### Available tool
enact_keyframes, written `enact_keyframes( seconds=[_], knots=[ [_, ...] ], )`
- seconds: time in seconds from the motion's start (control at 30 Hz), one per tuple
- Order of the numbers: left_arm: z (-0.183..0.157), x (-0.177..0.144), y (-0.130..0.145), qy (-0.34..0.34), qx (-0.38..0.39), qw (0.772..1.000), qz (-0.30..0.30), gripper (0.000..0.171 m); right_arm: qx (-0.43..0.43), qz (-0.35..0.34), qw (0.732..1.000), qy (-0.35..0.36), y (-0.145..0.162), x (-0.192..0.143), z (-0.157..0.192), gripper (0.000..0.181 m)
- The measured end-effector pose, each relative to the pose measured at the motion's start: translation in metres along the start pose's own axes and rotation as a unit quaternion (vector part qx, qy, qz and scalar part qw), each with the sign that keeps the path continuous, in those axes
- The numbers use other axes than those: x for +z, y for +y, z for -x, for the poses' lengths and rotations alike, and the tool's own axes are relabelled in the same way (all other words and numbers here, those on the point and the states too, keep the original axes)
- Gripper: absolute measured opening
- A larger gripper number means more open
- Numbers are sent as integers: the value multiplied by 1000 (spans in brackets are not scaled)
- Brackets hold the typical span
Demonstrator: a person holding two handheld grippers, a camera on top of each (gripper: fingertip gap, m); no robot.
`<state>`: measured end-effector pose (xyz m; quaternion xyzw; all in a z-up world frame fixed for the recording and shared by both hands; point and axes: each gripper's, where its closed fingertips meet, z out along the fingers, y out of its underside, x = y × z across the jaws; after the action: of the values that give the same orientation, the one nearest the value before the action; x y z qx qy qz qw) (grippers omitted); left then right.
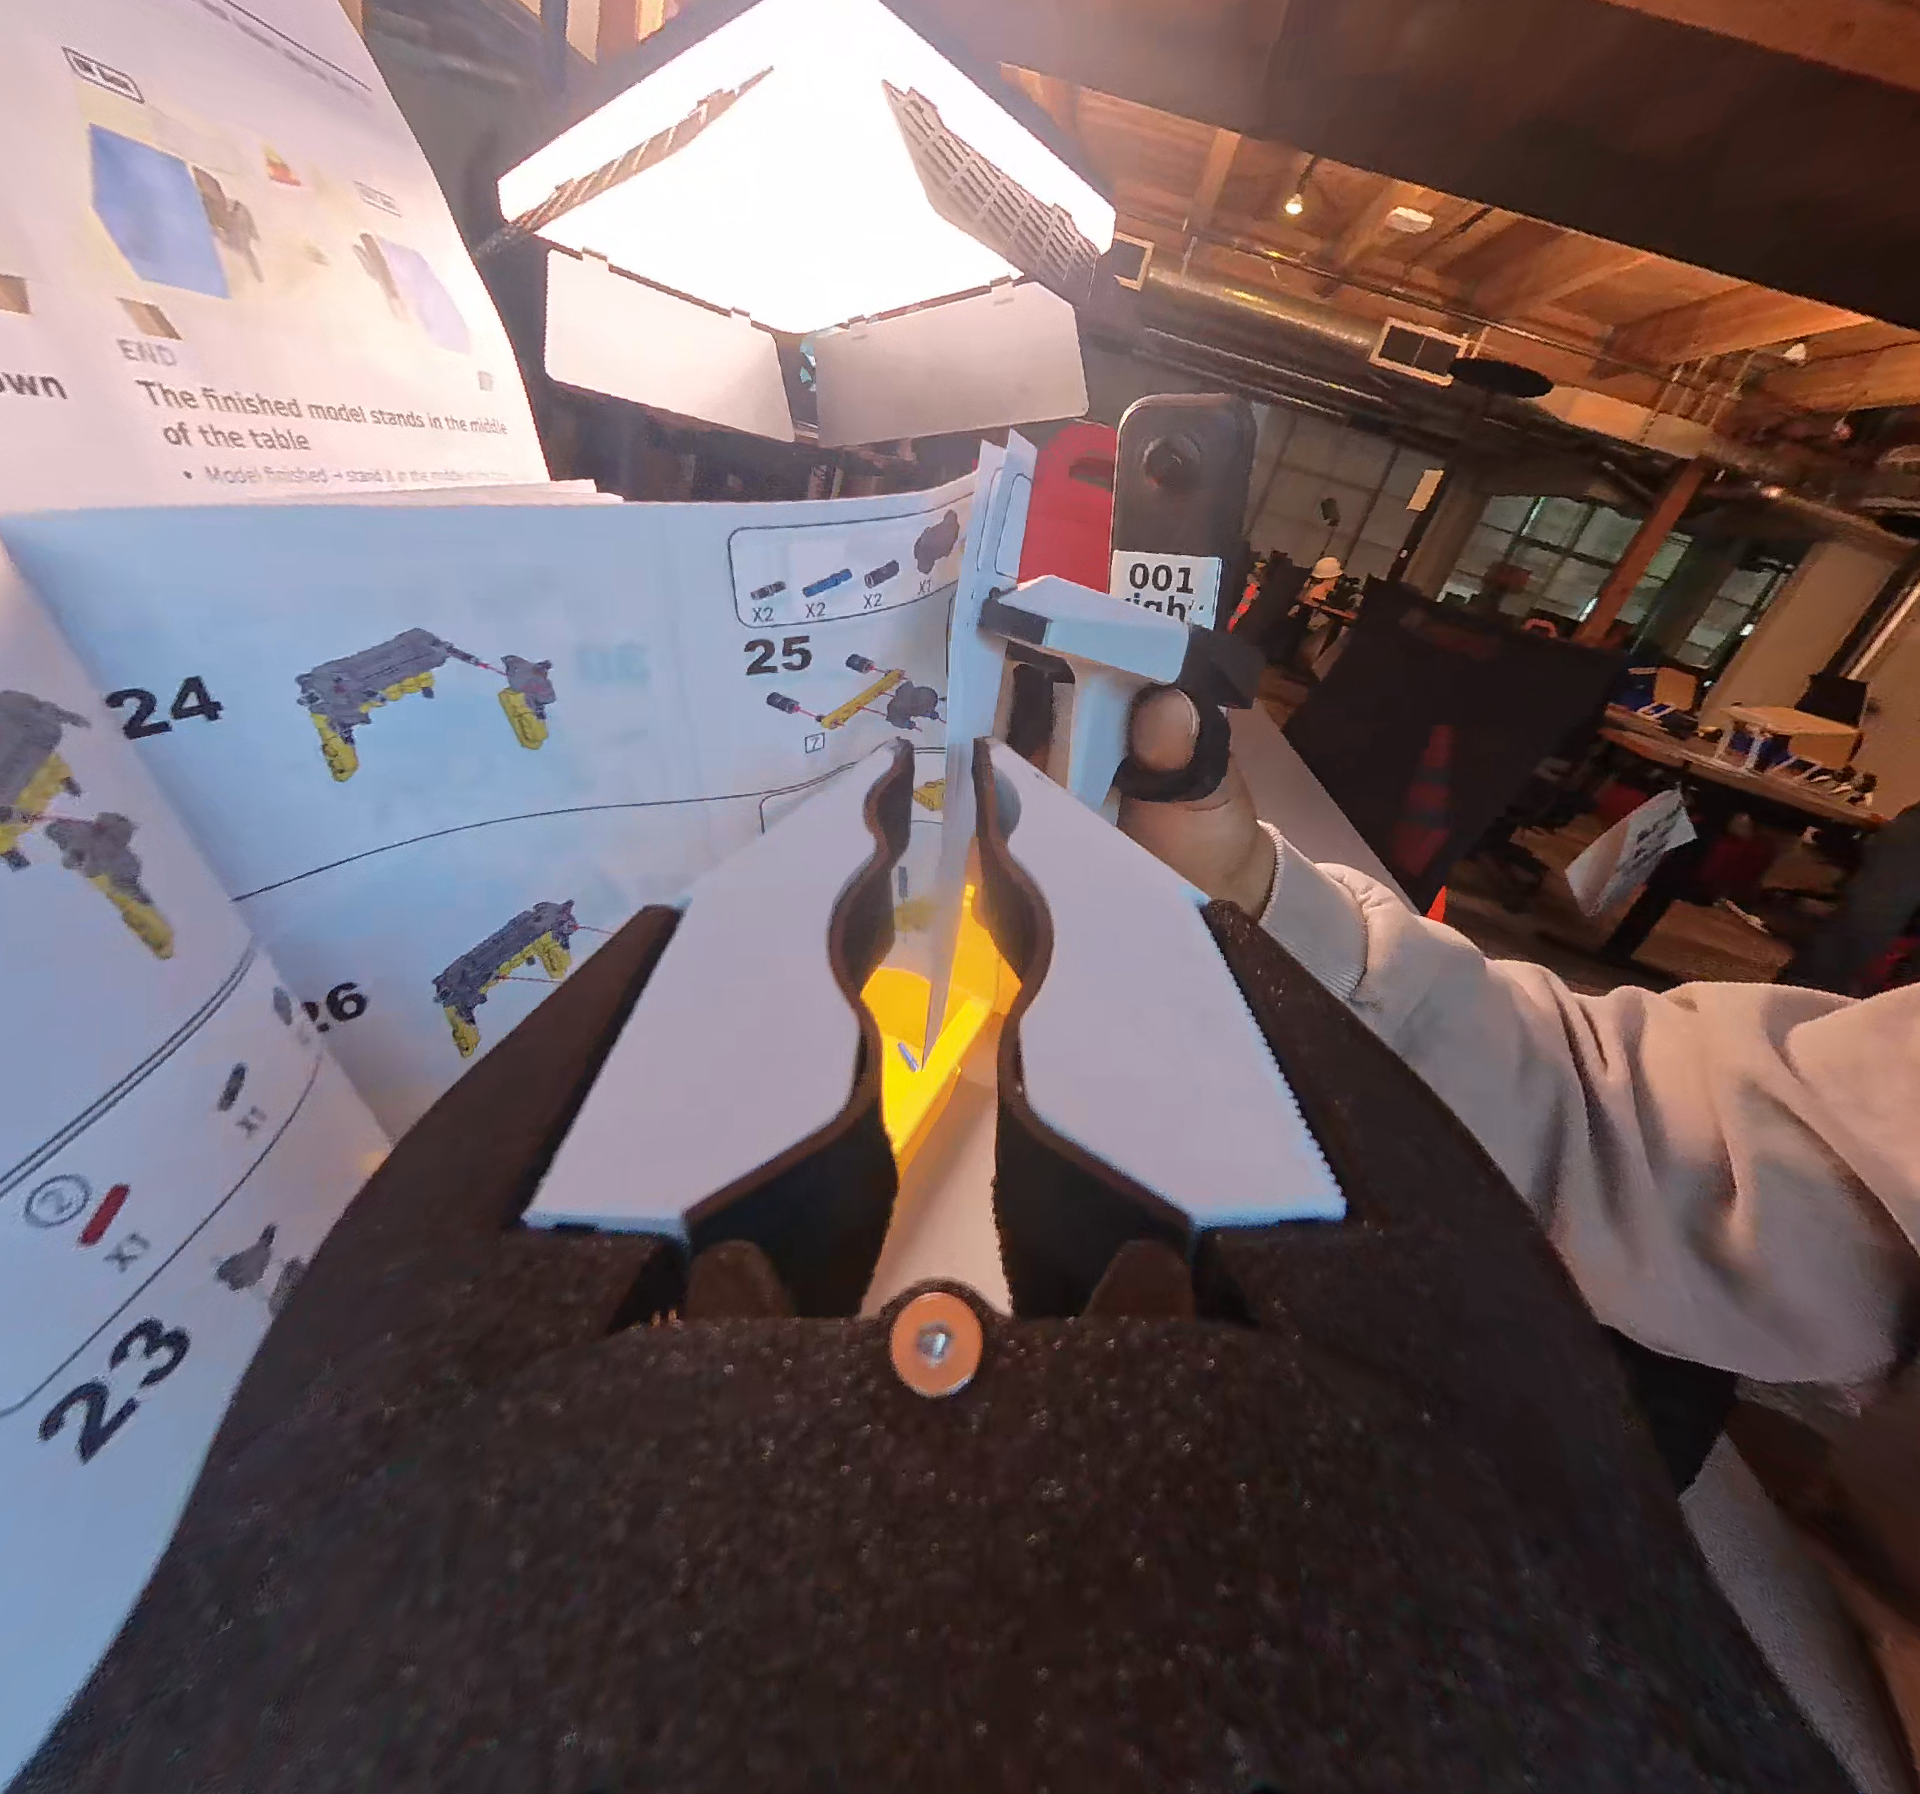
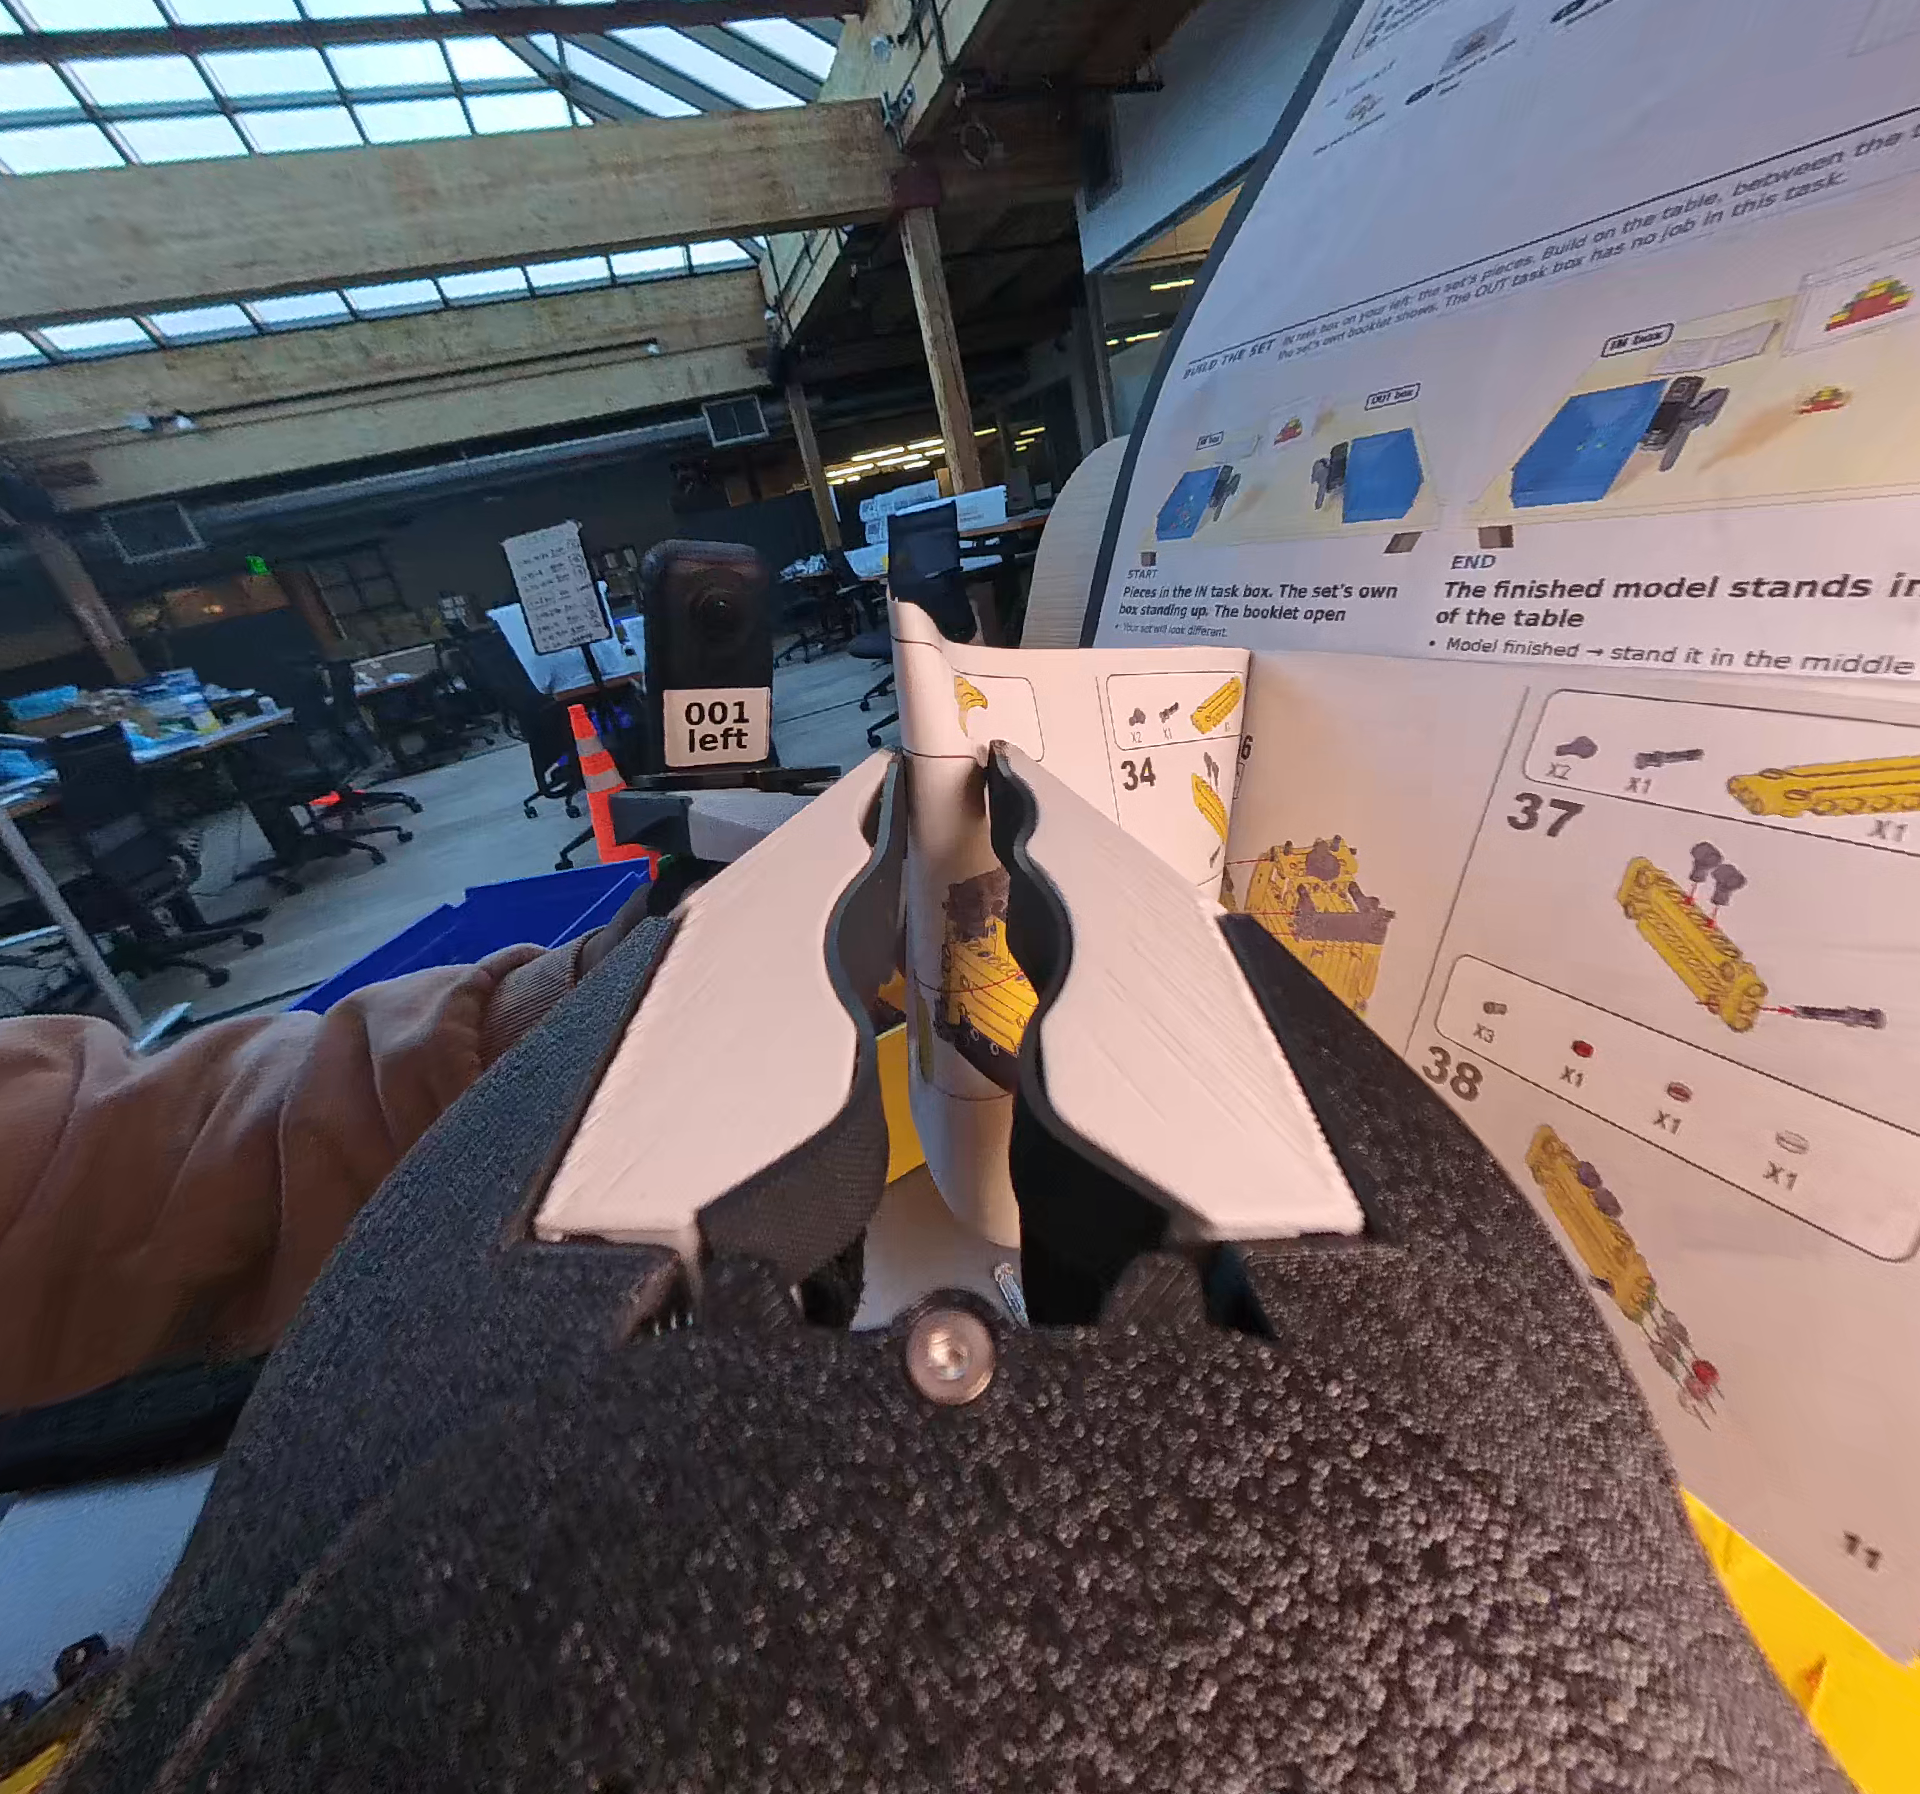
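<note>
both my grippers pinch booklet pages: left gripper nips a page edge, right gripper clamps a curled page; instruction sheet stands behind.

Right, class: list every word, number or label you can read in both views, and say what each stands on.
I do not copy writing; these things bear it.
Booklet, pinched by left gripper and right gripper: step numbers, part counts.
White sheet behind: headings, captions.
White sticker on each gripper's camera.
Distant sign: too small to read.
</note>
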<state>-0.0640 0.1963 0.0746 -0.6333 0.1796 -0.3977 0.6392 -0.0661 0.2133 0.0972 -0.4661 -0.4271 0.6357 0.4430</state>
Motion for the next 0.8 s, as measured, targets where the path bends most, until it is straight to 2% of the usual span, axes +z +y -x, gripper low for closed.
enact_keyframes(
  seconds=[0.07,0.2,0.43,0.53,0.67,0.8],
  knots=[
    [0,3,-2,9,-6,1000,1,0,4,0,1000,-7,-1,2,0,14],
    [0,0,-6,23,-12,1000,-1,0,2,8,1000,-16,-3,2,-3,14],
    [12,-22,-20,-21,-2,999,-31,0,-2,11,999,-30,-4,-4,-10,16],
    [20,-43,-33,-50,6,997,-58,0,10,9,1000,-23,-4,-12,-21,28],
    [32,-78,-48,-94,17,992,-82,0,9,18,999,25,2,-29,-48,35],
    [42,-108,-55,-135,27,986,-93,0,7,41,997,69,12,-43,-70,59]
  ],
)
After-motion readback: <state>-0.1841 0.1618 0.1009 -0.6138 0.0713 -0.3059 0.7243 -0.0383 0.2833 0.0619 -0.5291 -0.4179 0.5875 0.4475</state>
